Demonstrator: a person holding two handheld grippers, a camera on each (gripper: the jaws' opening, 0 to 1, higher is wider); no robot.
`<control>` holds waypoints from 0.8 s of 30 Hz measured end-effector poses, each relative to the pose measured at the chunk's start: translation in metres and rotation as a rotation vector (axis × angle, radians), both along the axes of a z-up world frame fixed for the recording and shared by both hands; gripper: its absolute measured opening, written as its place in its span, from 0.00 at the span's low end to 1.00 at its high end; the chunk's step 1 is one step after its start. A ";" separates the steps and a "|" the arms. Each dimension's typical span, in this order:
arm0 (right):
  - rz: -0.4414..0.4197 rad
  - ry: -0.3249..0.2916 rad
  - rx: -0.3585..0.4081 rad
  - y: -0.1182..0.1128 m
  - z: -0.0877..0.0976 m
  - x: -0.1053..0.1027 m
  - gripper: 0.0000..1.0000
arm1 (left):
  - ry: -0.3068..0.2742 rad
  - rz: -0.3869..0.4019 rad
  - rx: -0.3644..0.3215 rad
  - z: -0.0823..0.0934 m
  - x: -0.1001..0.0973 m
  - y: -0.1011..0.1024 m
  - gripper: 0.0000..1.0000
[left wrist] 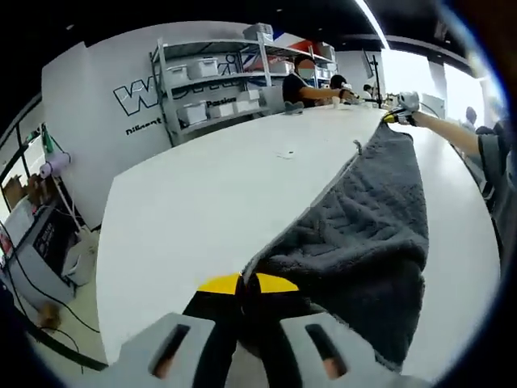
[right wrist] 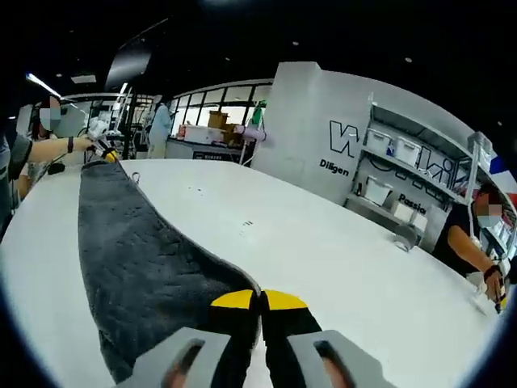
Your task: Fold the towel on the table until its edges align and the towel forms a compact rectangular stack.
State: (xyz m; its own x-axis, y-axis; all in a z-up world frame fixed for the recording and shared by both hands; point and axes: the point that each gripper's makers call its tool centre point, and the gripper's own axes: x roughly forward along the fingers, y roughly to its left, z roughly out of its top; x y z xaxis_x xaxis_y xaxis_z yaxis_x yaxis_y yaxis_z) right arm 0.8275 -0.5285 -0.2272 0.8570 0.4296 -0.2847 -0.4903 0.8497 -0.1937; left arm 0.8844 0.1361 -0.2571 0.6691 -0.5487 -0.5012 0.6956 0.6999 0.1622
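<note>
Left gripper [left wrist: 245,284] is clamped on one corner of the towel [left wrist: 367,234], yellow tips pressed tight together w/ grey fabric pinched between them. From there the towel runs away ahead and to the right of the jaws, a long dark grey strip lying flat on the white table [left wrist: 210,202]. At the far end of it, the other gripper [left wrist: 397,115] shows small, yellow tips at the far corner, a person's forearm [left wrist: 444,133] reaching in behind it.

Right gripper [right wrist: 259,301] does the same job on its own corner: tips shut together on the towel [right wrist: 137,259] edge, fabric bunched just left of the jaws. Towel stretches off ahead-left of this gripper, narrowing w/ distance, and at the far tip the left gripper [right wrist: 107,153] pinches it, a hand and arm [right wrist: 56,148] behind. So the towel is held at both ends, spread lengthwise along the table [right wrist: 323,242] edge nearest the person, rest of the tabletop lying to the far side of both grippers.

A small hanging loop [right wrist: 135,176] sticks out of the towel's long edge near the far end in the right gripper view.

Beyond the table, ahead of the left gripper: metal shelving [left wrist: 214,81] w/ white bins [left wrist: 194,111] against a wall w/ lettering, and a seated person [left wrist: 311,87] at the far table edge. Right gripper view has the same shelving [right wrist: 412,178] off to the right, and a seated person [right wrist: 472,238] by the table's right rim.
</note>
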 end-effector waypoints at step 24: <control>0.137 -0.232 -0.026 0.059 0.113 -0.108 0.54 | -0.311 -0.023 -0.262 0.147 -0.103 -0.005 0.61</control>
State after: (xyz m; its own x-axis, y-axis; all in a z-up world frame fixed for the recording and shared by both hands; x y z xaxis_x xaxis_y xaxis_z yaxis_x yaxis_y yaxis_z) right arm 0.7194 -0.4696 -0.1138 0.8348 0.5415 -0.0995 -0.5405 0.7716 -0.3354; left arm 0.7813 0.1316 -0.1098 0.7530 -0.6474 -0.1179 0.6571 0.7305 0.1859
